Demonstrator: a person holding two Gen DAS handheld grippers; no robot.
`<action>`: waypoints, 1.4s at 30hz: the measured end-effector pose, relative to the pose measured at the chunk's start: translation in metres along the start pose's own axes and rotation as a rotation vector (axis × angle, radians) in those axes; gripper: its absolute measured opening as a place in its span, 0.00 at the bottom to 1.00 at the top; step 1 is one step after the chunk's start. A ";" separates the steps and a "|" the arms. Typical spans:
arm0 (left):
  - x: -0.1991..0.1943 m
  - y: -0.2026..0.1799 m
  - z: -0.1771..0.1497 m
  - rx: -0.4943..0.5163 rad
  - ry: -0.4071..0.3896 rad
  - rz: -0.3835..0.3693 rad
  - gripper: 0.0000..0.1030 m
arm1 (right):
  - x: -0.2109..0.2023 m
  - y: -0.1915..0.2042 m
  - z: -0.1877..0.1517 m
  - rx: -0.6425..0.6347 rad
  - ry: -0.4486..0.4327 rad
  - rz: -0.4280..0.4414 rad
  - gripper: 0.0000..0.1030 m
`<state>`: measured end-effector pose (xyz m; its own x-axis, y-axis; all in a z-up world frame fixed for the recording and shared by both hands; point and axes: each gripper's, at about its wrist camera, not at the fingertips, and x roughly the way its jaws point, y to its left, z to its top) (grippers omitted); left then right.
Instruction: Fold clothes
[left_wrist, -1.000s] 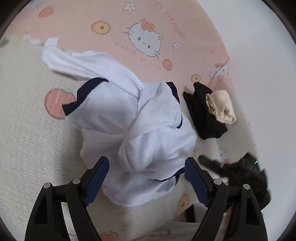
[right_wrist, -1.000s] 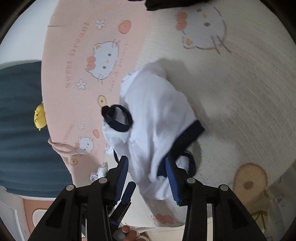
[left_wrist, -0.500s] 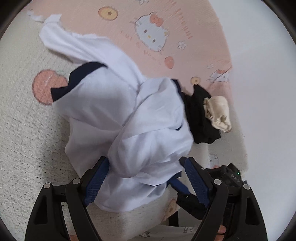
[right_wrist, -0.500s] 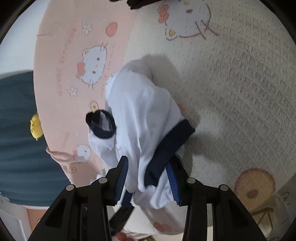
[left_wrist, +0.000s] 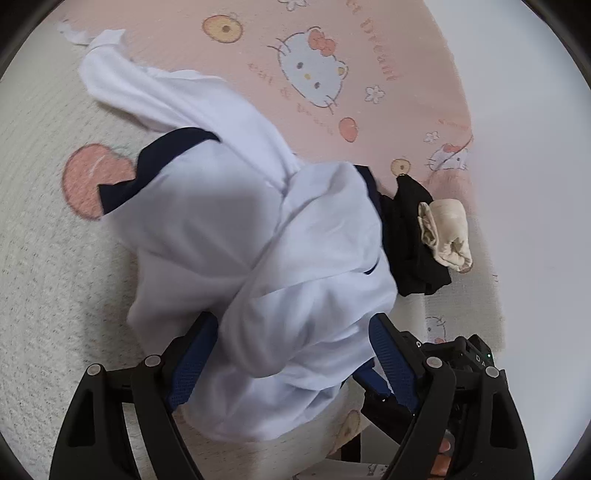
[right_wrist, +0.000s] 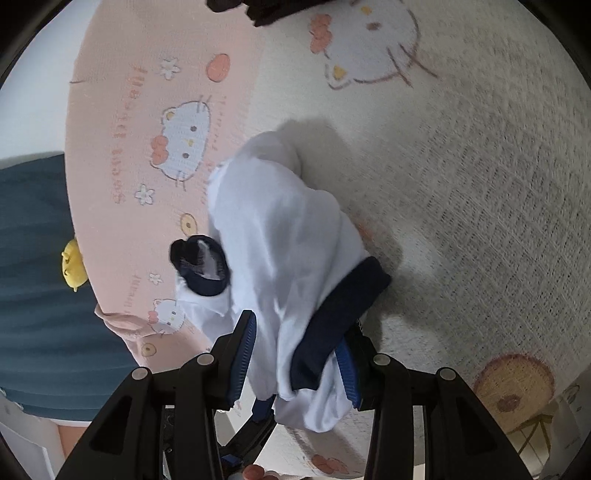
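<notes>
The white shirt (left_wrist: 236, 236) with navy trim lies bunched on the bedspread (left_wrist: 44, 302), one end trailing off toward the pink border and the bulk heaped at the near edge. A second ago it sat further from both cameras; now it fills more of each view and its near folds spill between the fingers of both tools, so both seem to have closed in on it to take hold. The left gripper (left_wrist: 291, 354) stands wide open, with a thick fold of the shirt bulging between its fingers but not pinched. The right gripper (right_wrist: 295, 354) is narrower, its fingers on either side of the navy hem (right_wrist: 332, 321); the cloth hides the pads there, so I cannot tell whether it has clamped or only straddles it. For the task this means the shirt is still crumpled, not flat or squared; it looks like it needs spreading out first. Just beyond the shirt, touching its far side in the left view, sits a black garment (left_wrist: 413, 243) with a cream one (left_wrist: 447, 236) on top, close enough to crowd the room for laying the shirt out.
</notes>
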<state>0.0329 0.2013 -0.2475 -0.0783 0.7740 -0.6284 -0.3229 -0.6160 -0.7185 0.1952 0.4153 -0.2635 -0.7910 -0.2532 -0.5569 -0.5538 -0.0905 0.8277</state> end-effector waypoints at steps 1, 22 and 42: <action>0.001 -0.001 0.001 -0.001 0.001 -0.003 0.81 | -0.001 0.003 0.000 -0.015 0.005 -0.009 0.40; 0.026 -0.014 0.001 0.054 -0.059 0.111 0.45 | 0.010 0.018 0.014 -0.049 -0.069 -0.128 0.18; -0.035 -0.022 0.012 0.034 -0.203 0.074 0.07 | -0.006 0.095 -0.018 -0.429 -0.054 -0.290 0.10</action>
<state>0.0320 0.1894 -0.2060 -0.2898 0.7426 -0.6038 -0.3403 -0.6696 -0.6602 0.1526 0.3908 -0.1802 -0.6393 -0.1098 -0.7611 -0.6048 -0.5394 0.5858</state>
